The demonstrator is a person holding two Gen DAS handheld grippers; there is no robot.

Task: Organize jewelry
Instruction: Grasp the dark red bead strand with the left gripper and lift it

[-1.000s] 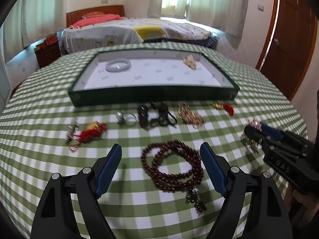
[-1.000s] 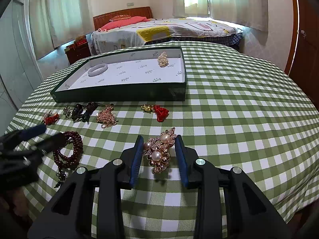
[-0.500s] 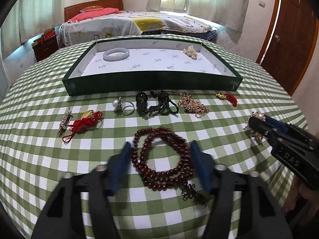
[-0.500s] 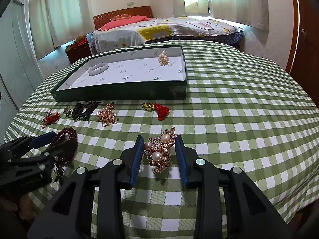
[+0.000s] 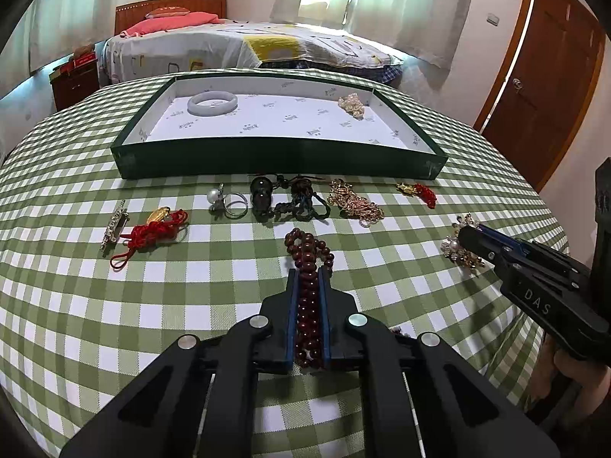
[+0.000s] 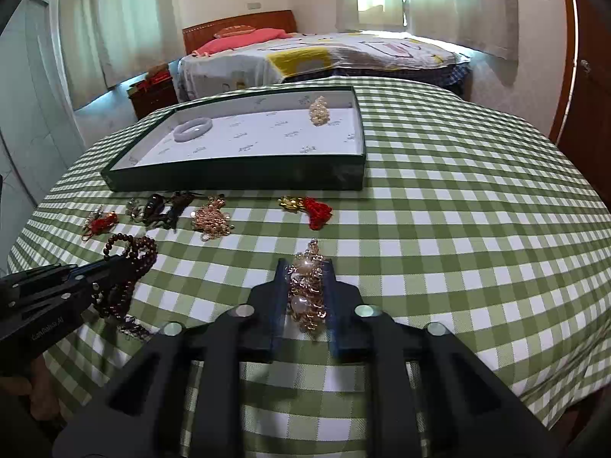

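1. Blue-padded, the left gripper (image 5: 308,278) is clenched on the dark red wooden bead string (image 5: 307,267), whose beads are bunched between the pads while a loop spills ahead onto the green-and-white checked tablecloth (image 5: 76,305).
2. The right gripper (image 6: 305,267) grasps the gold-and-pearl brooch (image 6: 307,286); its own view shows the pads pressing both sides, whereas the left view shows only that gripper's tip over the brooch (image 5: 460,248).
3. The right view alone shows the bead string's tail (image 6: 130,324) lying on the cloth under the left gripper.
4. Beyond the grippers lies a row: a slim silver bar pin (image 5: 113,225), a red knotted cord charm (image 5: 156,227), a pearl ring (image 5: 229,204), a dark cord pendant (image 5: 290,200), a rose-gold chain heap (image 5: 355,202) and a gold charm with red tassel (image 5: 418,192).
5. Just behind the row sits the dark green tray with white lining (image 5: 267,156), holding a pale jade bangle (image 5: 212,102) at the left and a cream pearl cluster (image 5: 353,105) at the right, well apart.
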